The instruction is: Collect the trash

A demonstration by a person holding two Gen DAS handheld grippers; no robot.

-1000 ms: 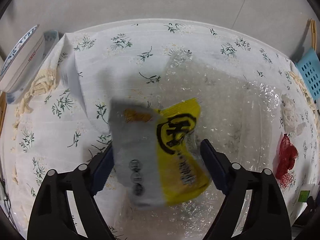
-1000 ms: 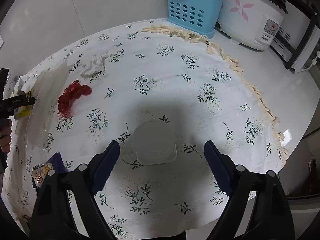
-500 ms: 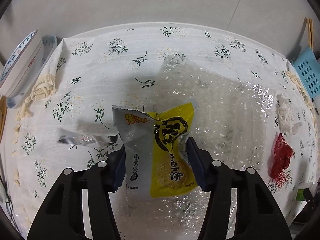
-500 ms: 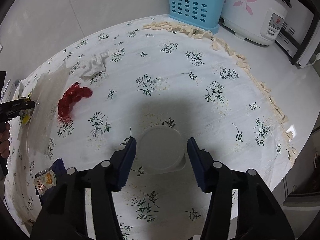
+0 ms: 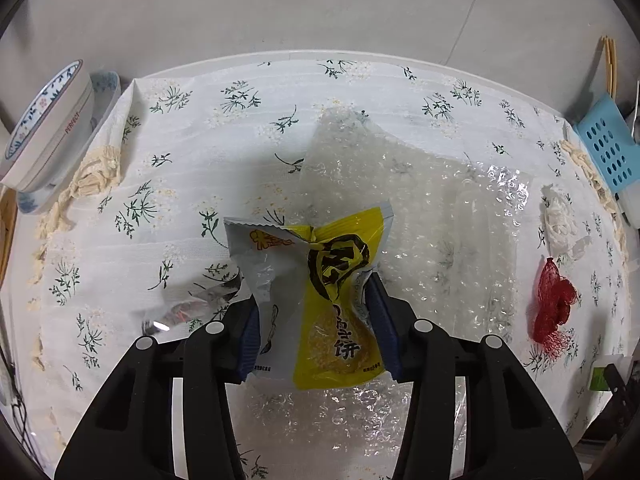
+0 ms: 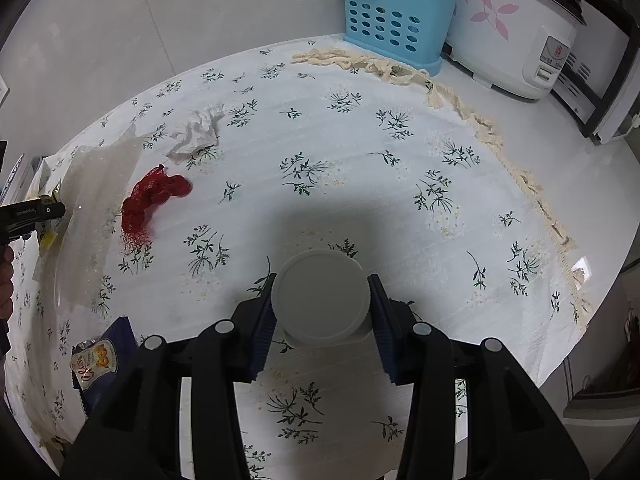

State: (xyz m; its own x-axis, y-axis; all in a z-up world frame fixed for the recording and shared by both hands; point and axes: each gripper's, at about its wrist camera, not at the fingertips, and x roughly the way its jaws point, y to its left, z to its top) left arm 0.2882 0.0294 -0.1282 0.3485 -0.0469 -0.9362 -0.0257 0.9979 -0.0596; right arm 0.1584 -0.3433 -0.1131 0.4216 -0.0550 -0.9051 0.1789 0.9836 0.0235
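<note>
A yellow and grey snack wrapper (image 5: 340, 264) hangs crumpled between the blue pads of my left gripper (image 5: 312, 304), whose jaws are closing and press on both its sides. It is held above a sheet of bubble wrap (image 5: 440, 220) on the flowered tablecloth (image 5: 200, 152). In the right wrist view my right gripper (image 6: 322, 292) is shut on a round white plastic container (image 6: 320, 300) that rests on the cloth, a pad against each side. The left gripper with its wrapper shows at that view's left edge (image 6: 32, 212).
A red net bag (image 6: 154, 196) and a crumpled tissue (image 6: 196, 132) lie near the bubble wrap. A silver wrapper (image 5: 188, 308) and a dark blue snack packet (image 6: 100, 360) lie on the cloth. Stacked bowls (image 5: 44, 128), a blue utensil holder (image 6: 396, 28) and a rice cooker (image 6: 516, 28) stand at the edges.
The left jaws have come together on the snack wrapper, which now hangs crumpled and a little higher. The right jaws have closed onto the white container.
</note>
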